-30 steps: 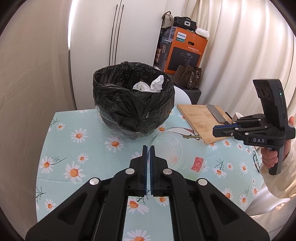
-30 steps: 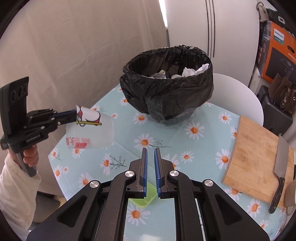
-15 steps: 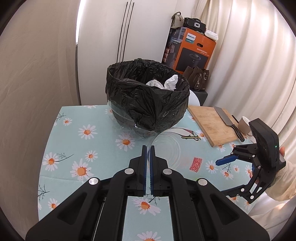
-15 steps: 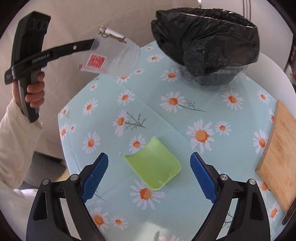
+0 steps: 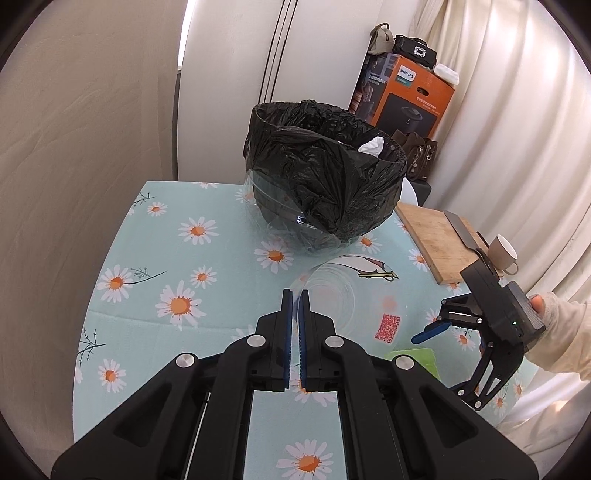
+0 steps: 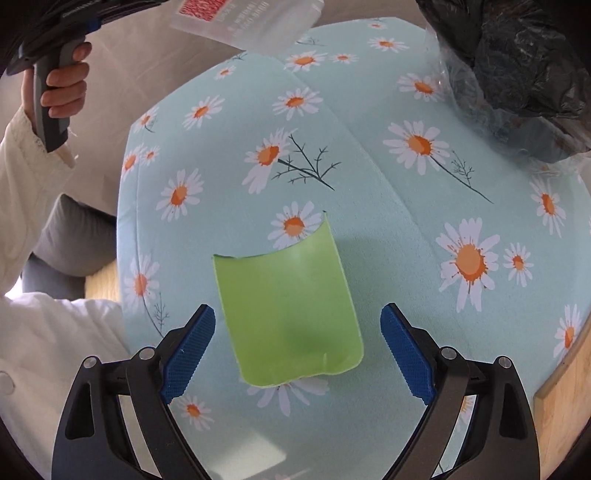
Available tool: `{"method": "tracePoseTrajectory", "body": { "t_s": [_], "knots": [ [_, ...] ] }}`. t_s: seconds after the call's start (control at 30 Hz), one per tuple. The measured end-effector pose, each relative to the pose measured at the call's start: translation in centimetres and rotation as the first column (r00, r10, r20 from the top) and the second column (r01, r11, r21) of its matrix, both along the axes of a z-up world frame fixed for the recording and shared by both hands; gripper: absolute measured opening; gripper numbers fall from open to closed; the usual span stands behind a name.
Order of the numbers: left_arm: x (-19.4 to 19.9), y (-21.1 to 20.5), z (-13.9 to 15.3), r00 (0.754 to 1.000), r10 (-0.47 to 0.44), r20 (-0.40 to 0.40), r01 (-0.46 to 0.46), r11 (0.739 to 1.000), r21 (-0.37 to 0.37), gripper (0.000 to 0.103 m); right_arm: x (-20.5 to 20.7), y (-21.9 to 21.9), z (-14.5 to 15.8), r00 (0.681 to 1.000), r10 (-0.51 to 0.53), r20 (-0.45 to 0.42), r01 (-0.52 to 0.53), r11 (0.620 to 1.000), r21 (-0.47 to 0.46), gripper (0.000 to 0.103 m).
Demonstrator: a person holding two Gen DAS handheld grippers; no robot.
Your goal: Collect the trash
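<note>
The right tongs stand wide open and empty, straddling a curved light-green plastic scrap lying on the daisy-print surface, its long axis running away between the pads. The left tongs pinch a clear plastic cup short of the black-lined bin.

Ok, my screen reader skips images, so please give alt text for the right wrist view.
The open right claw hangs over a curved green plastic scrap lying on a daisy-print tablecloth. Upper left, the left claw holds a clear plastic cup; a black-lined bin stands upper right.
</note>
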State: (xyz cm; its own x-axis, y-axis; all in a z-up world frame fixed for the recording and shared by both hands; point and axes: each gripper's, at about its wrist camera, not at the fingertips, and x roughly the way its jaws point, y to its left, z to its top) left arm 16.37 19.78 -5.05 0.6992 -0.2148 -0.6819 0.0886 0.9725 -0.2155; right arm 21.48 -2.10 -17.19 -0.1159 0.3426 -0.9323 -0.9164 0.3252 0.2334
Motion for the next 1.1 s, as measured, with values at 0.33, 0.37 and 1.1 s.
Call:
{"method": "tracePoseTrajectory", "body": {
  "t_s": [0.33,0.37,1.1],
  "knots": [
    [0.8,-0.1,0.3,1.0,-0.006,-0.009,0.007,1.0,0.02,0.002,0.8,-0.8,-0.7,0.999,-0.035,-0.039,0.035,0.999,0.007,0.007],
    [1.1,-0.3,0.4,1.0,-0.017,-0.008,0.017,0.999,0.028,0.002,0.7,-1.2,-0.4,0.998,-0.053,-0.028,0.054,0.998,0.018,0.007],
    [6.1,-3.4,6.3,0.982,-0.178,0.063,0.17,0.979,0.114,0.002,3.8,-10.3,10.7,0.878,-0.458,0.138,0.412,0.871,0.27,0.007]
  ]
}}
